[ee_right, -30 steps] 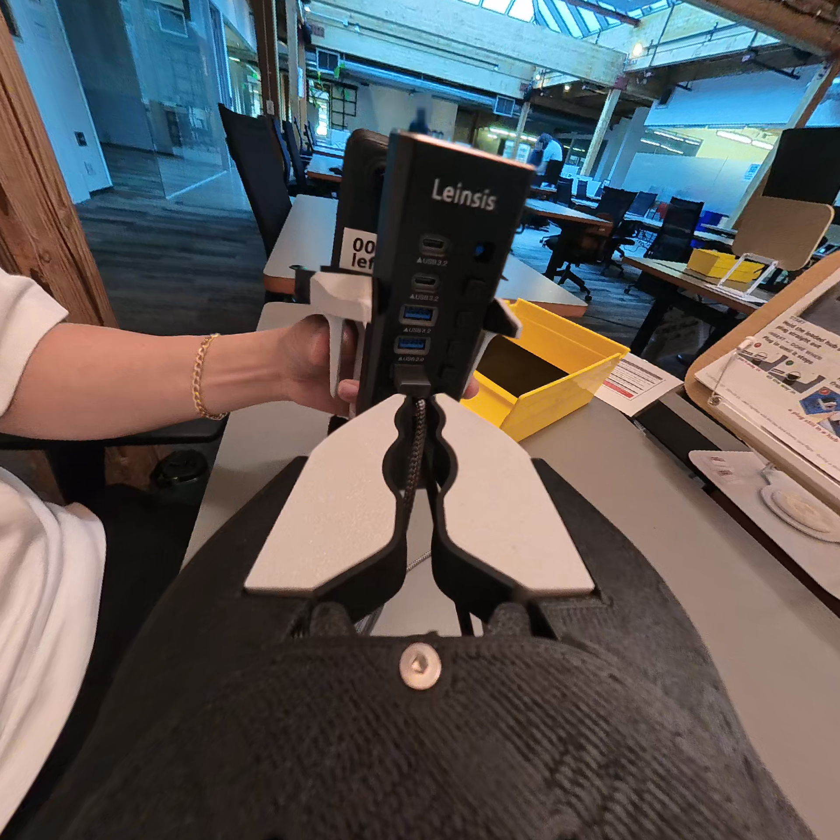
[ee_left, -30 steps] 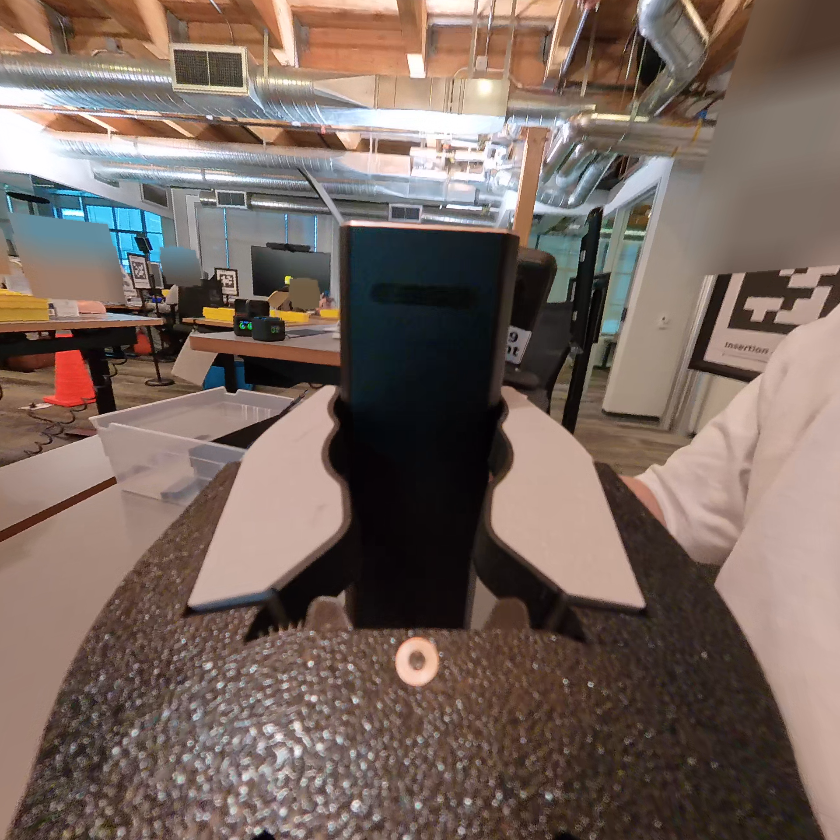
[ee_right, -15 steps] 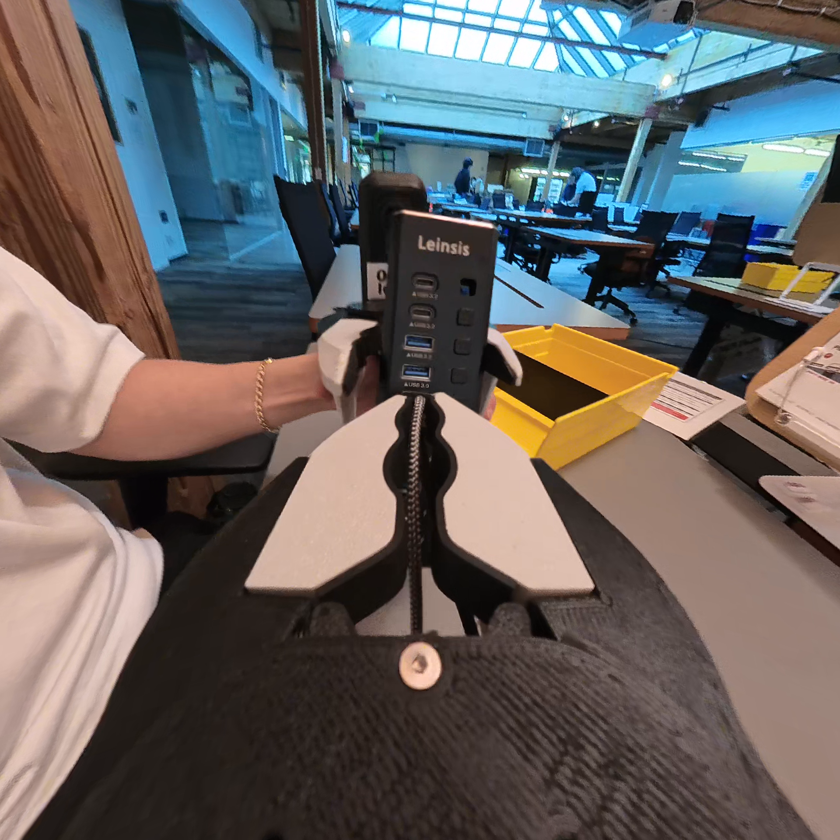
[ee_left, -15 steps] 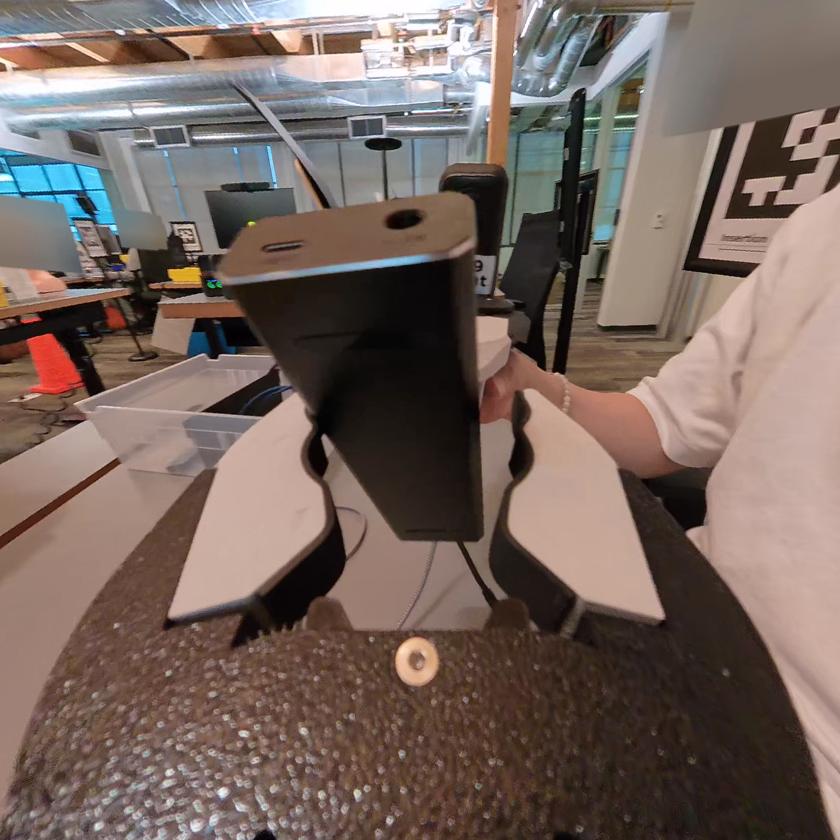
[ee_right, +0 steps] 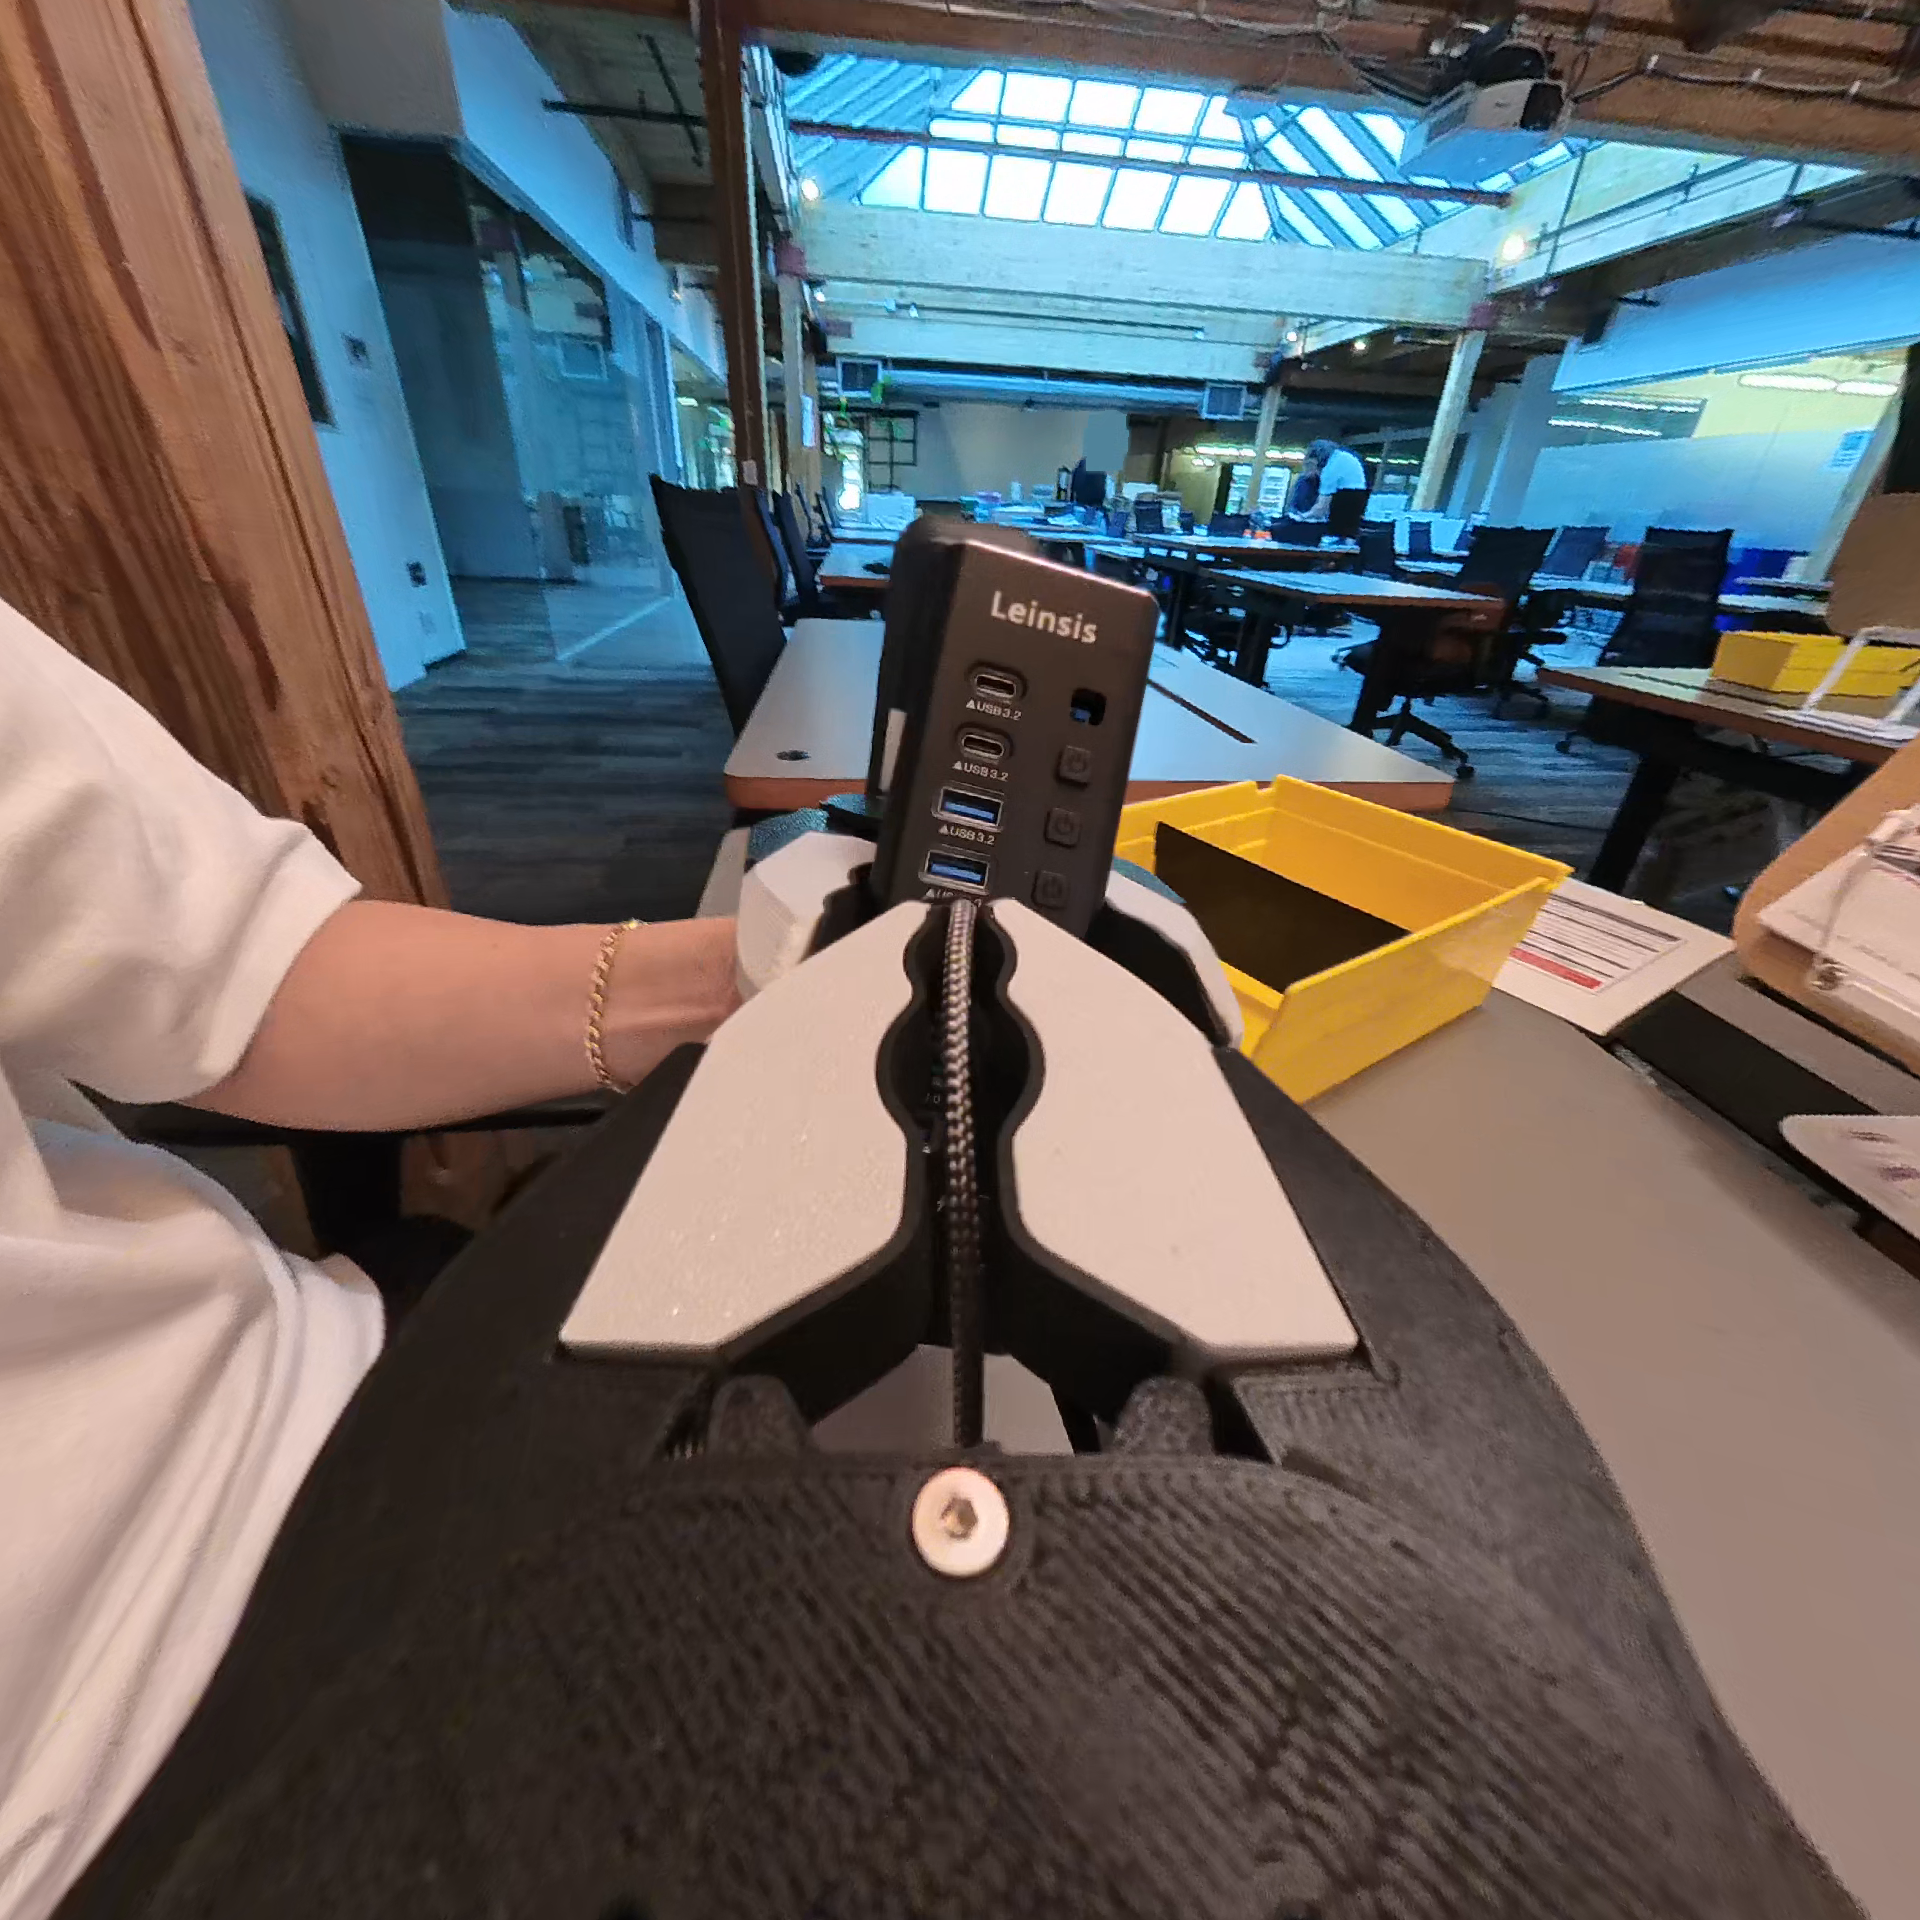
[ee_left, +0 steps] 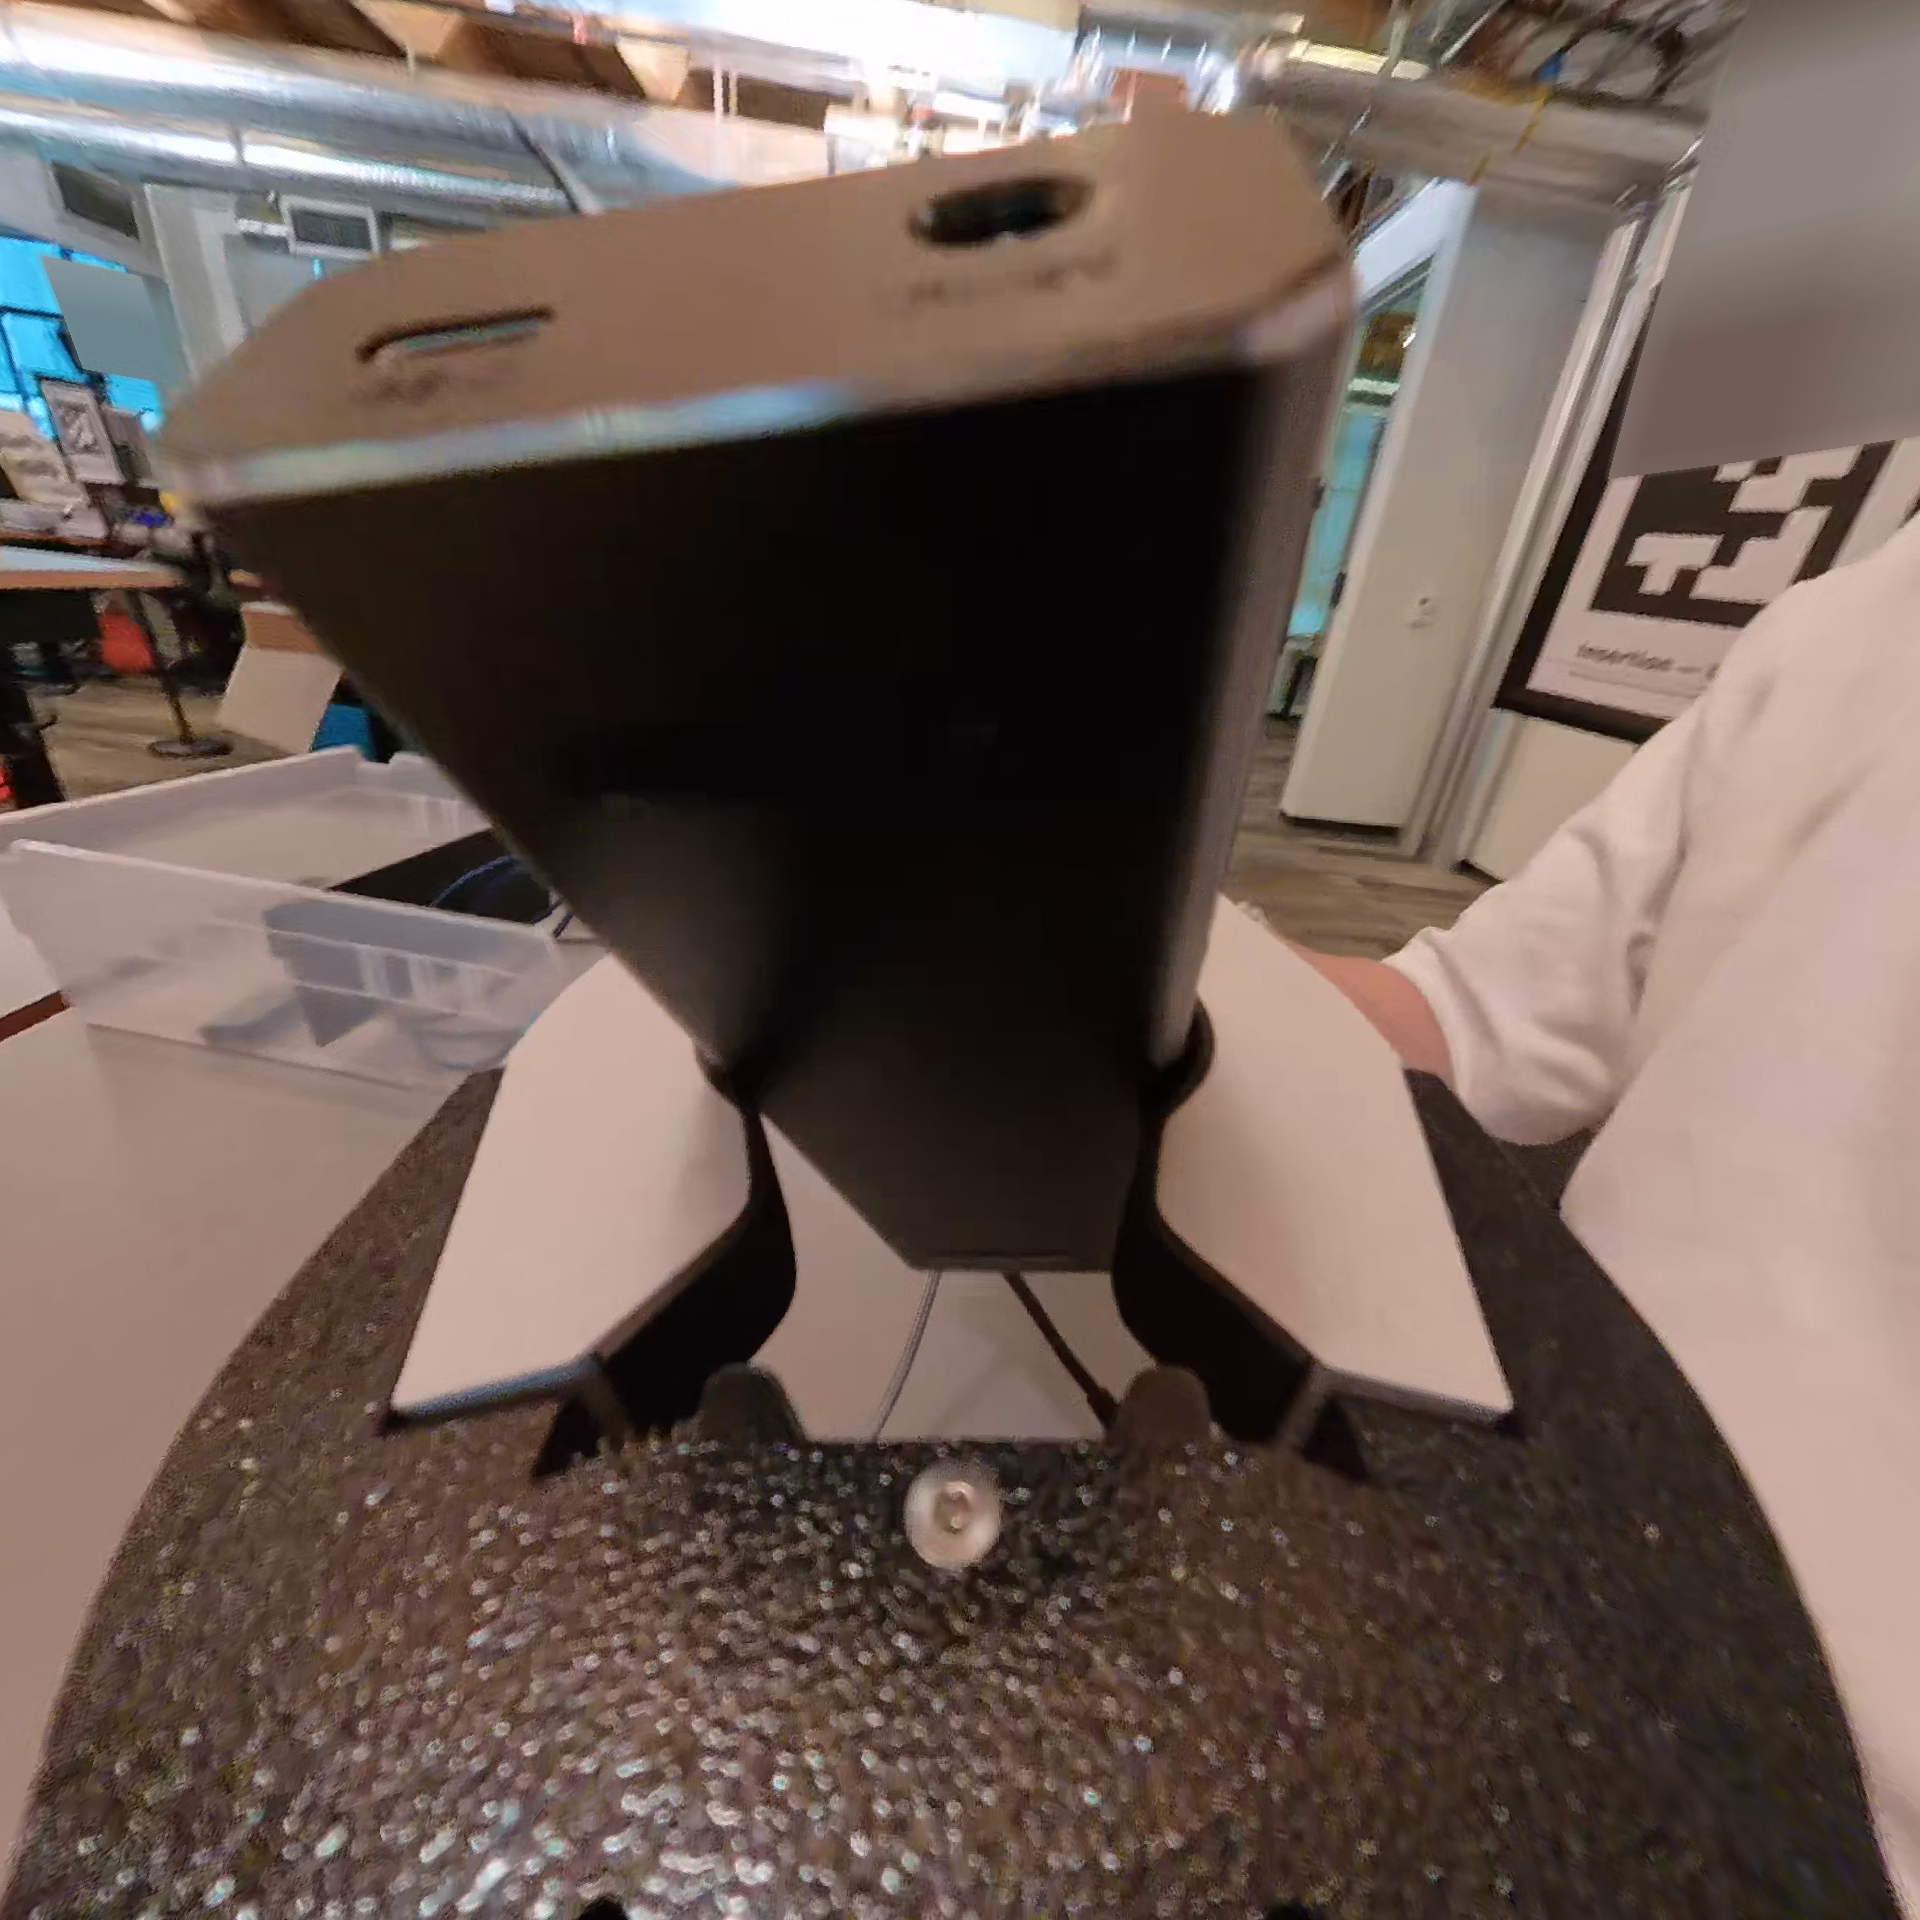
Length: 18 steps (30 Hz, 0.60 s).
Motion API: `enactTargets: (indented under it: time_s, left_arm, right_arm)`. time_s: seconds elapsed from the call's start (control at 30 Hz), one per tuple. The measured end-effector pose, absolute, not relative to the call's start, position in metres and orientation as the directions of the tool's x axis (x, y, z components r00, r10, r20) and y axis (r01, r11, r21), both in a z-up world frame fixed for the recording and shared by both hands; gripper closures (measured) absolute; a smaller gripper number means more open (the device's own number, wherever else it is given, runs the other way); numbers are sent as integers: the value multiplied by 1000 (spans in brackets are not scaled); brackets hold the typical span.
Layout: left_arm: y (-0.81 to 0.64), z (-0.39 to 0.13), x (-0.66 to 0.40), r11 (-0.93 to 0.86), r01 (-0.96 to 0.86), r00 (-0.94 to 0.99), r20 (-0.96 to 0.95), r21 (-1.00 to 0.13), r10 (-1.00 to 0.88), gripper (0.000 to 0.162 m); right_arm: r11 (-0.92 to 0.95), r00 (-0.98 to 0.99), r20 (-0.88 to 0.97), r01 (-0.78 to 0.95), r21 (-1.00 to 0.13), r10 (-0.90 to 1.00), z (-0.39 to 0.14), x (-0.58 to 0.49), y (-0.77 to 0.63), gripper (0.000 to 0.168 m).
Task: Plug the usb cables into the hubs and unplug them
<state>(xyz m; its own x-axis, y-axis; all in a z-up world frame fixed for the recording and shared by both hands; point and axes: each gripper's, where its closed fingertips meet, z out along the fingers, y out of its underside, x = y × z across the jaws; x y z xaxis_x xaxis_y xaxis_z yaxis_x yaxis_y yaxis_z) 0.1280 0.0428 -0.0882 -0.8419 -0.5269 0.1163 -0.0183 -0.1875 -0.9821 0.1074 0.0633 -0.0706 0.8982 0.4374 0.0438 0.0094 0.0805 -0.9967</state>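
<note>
- While the left gripper (ee_left: 961,1070) clamps the lower end of the black USB hub (ee_left: 831,665), the hub tilts toward 11 o'clock, its top end with two sockets facing the left wrist camera.
- From the right wrist view the hub (ee_right: 1013,727) stands upright at 12 o'clock, port side facing, with the left gripper (ee_right: 987,914) around its base.
- Closed on the braided USB cable (ee_right: 961,1143), the right gripper (ee_right: 958,920) has its tips at the hub's lowest port; the plug itself is hidden.
- At 2 o'clock on the grey table (ee_right: 1621,1247) sits a yellow bin (ee_right: 1340,914) holding a black insert.
- At 9 o'clock in the left wrist view a clear plastic tub (ee_left: 239,935) holds dark items, too blurred to name.
- Against half a second ago, the hub looms larger and blurrier in the left wrist view, and the right gripper hides the hub's bottom port.
</note>
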Motion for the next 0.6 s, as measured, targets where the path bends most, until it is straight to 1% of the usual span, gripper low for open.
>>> enactTargets:
  time_s: [0.13, 0.27, 0.37, 0.47, 0.6]
  left_arm:
    - [47, -103, 134, -105, -78, -800, 125, -991, -586, 88]
    - [54, -112, 133, -74, -132, -767, 149, -988, -624, 90]
    - [61, -124, 132, -13, -141, -725, 112, -990, -680, 91]
    - [70, -135, 133, 6, -136, -680, 88, -991, -728, 91]
    - [76, -150, 128, 42, -114, -659, 44, -993, -751, 91]
  right_arm:
    - [48, 907, 83, 70, -996, 413, -79, 111, 65, 163]
    - [-3, 907, 49, 56, -998, 417, -89, 113, 69, 163]
    - [-66, 907, 40, 75, -995, 419, -102, 112, 73, 163]
    - [-117, 909, 40, 97, -988, 415, -117, 113, 79, 164]
    - [-200, 895, 20, 121, -972, 445, -134, 107, 80, 165]
